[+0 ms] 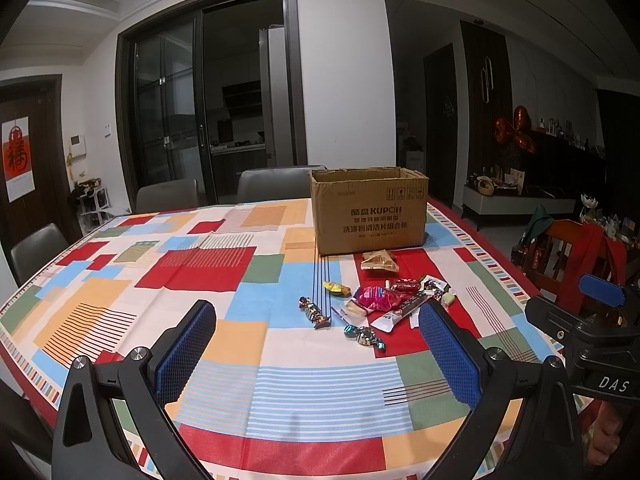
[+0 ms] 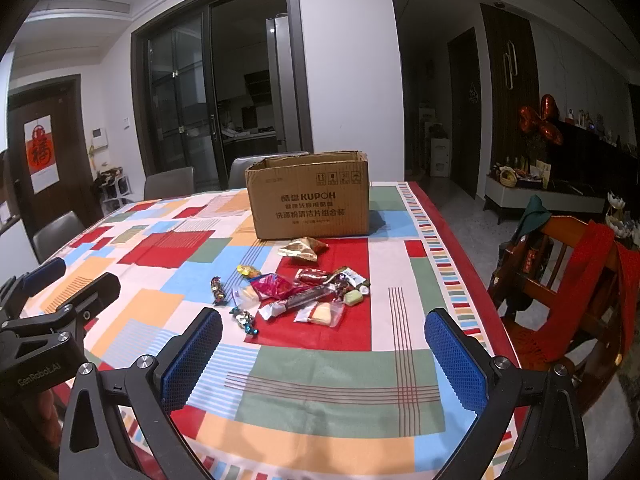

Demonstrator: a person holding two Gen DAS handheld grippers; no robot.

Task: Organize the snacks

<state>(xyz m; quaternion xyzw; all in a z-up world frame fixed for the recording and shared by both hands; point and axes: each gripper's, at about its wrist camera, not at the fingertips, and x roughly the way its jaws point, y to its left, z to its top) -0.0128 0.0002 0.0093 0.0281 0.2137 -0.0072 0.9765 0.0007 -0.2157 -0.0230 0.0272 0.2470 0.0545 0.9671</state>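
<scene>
Several wrapped snacks (image 1: 380, 304) (image 2: 296, 296) lie in a loose pile on the patchwork tablecloth. Among them are a pink packet (image 2: 274, 285), a long white-and-dark bar (image 2: 300, 302), a tan crinkled pouch (image 2: 304, 248) and twisted foil candies (image 2: 244, 320). Behind the pile stands an open cardboard box (image 1: 370, 216) (image 2: 310, 200) with printed text. My left gripper (image 1: 316, 316) is open, hovering short of the pile with nothing between its blue pads. My right gripper (image 2: 326, 326) is open too, just short of the snacks and holding nothing.
The table (image 2: 340, 392) fills the foreground, its right edge running beside a wooden chair (image 2: 568, 280) draped in red cloth. Grey chairs (image 1: 168, 196) stand at the far and left sides. Each gripper shows at the edge of the other's view.
</scene>
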